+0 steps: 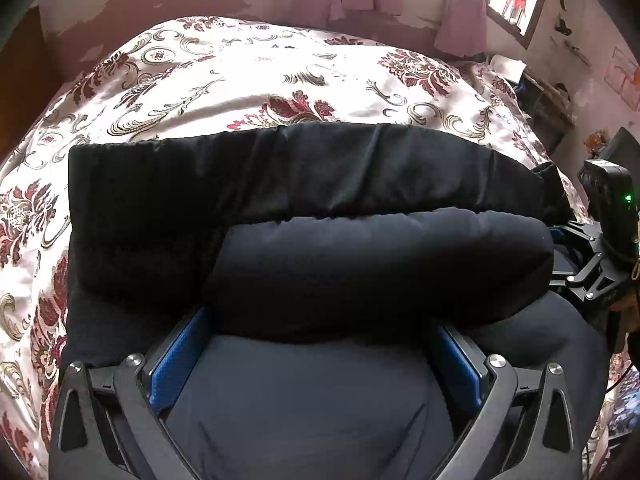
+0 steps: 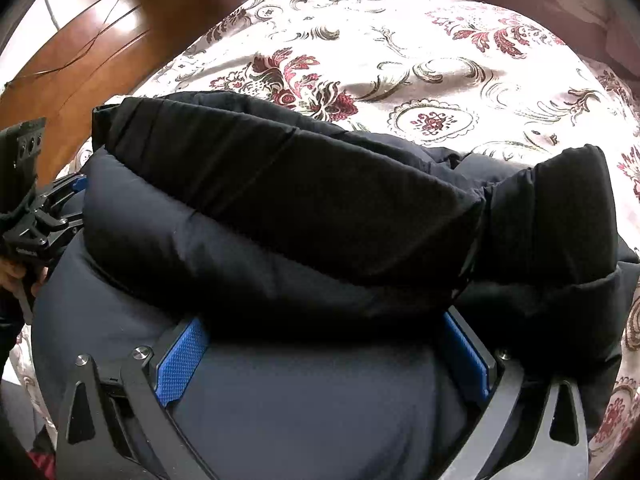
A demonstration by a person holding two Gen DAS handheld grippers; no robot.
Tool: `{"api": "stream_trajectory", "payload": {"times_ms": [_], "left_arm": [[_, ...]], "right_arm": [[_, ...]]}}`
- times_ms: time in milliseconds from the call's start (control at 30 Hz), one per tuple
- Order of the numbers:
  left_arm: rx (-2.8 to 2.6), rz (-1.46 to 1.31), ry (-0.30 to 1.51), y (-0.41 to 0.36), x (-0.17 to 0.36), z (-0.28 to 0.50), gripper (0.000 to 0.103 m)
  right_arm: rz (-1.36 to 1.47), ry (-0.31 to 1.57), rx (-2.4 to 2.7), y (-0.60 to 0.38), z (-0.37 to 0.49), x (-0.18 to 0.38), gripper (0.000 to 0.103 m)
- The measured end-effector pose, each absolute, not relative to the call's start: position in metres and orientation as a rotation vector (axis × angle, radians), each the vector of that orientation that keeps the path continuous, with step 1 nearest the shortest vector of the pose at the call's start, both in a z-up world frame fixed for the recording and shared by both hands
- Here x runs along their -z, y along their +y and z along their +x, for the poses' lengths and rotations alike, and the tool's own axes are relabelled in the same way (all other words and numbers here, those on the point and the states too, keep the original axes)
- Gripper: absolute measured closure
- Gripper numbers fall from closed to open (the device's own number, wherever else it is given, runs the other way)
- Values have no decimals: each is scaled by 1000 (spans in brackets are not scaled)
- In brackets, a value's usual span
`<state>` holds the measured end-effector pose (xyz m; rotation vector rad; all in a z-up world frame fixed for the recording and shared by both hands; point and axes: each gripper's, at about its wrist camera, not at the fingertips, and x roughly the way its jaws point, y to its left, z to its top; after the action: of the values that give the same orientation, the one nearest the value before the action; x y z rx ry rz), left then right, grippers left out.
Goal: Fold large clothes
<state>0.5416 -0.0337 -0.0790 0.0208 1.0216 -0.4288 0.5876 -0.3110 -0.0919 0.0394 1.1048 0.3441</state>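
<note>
A dark padded jacket (image 1: 304, 216) lies on a bed with a flowered bedspread (image 1: 224, 80), at the near edge of it, and it fills the lower half of both views. The jacket is partly folded: a thick black roll of it runs from left to right across the far side, and a rounder navy fold lies on the near side of this roll.

In the left wrist view, the left gripper (image 1: 320, 344) has its two fingers spread wide, with the blue pads (image 1: 180, 360) on either side of a bulge of navy cloth. The tips go under the navy fold, so it is hard to say if they only lie against the cloth or carry it. The right gripper (image 1: 592, 264) shows at the right edge of this view, just beside the end of the navy fold; its fingers are hidden there.

In the right wrist view, the right gripper (image 2: 324, 344) has the same posture, the fingers wide apart, the cloth swelling between the blue pads (image 2: 182, 360), the tips covered by the dark fold. Only this view shows the jacket's right end, where a puffy part stands up like a sleeve or a collar. It shows also a wooden headboard (image 2: 92, 56) at the far left, and the left gripper (image 2: 44, 216) at the left edge with a hand (image 2: 16, 272) on its handle.

Only the left wrist view shows a window with pink curtains (image 1: 460, 12) at the far right.
</note>
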Motion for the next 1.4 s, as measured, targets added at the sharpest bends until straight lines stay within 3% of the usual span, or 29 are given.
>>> {"api": "stream_trajectory", "payload": {"times_ms": [833,1400], "left_arm": [[450,-12,950,-26,78,532,0],[306,5,836,35,24,493,0]], "right_arm": [[55,1004,-329,-318,576,87,1],[-114,842,-252,-351,512,42,1]]}}
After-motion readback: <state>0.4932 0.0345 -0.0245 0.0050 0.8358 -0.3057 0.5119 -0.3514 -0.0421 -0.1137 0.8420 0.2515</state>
